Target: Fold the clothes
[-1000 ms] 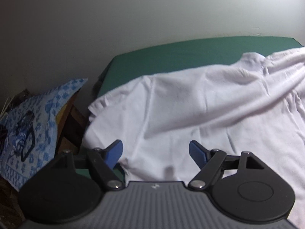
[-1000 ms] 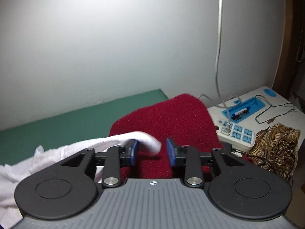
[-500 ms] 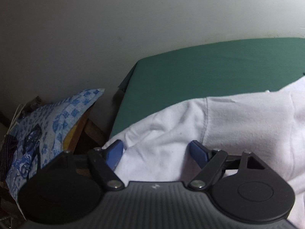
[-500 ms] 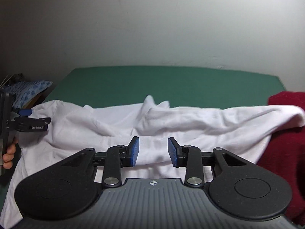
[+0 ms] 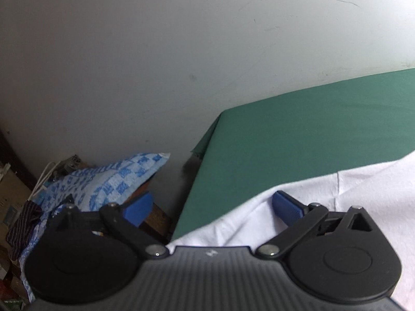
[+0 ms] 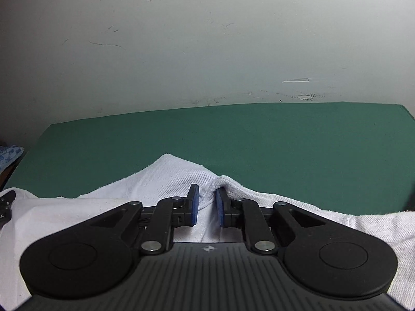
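A white shirt (image 6: 160,181) lies spread on the green surface (image 6: 259,134). My right gripper (image 6: 207,204) sits low over the shirt's far edge. Its jaws are closing, and a raised fold of the white cloth fills the narrow gap between the blue pads (image 6: 194,204). In the left wrist view the shirt (image 5: 363,189) covers the lower right. My left gripper (image 5: 212,206) hangs at the shirt's left edge with its jaws opening wide. The right pad (image 5: 286,204) rests over the cloth, and the left pad is off the side of the green surface (image 5: 311,134). Neither pad presses on the cloth.
A pale wall rises just behind the green surface. A blue-and-white checked cloth (image 5: 103,178) lies on wooden furniture to the left of it, with boxes and clutter beyond. The far half of the green surface is bare.
The right gripper swung from the red cloth to the shirt's far edge, and its jaws narrowed around a fold. The left gripper moved to the shirt's left edge, and its jaws widened.
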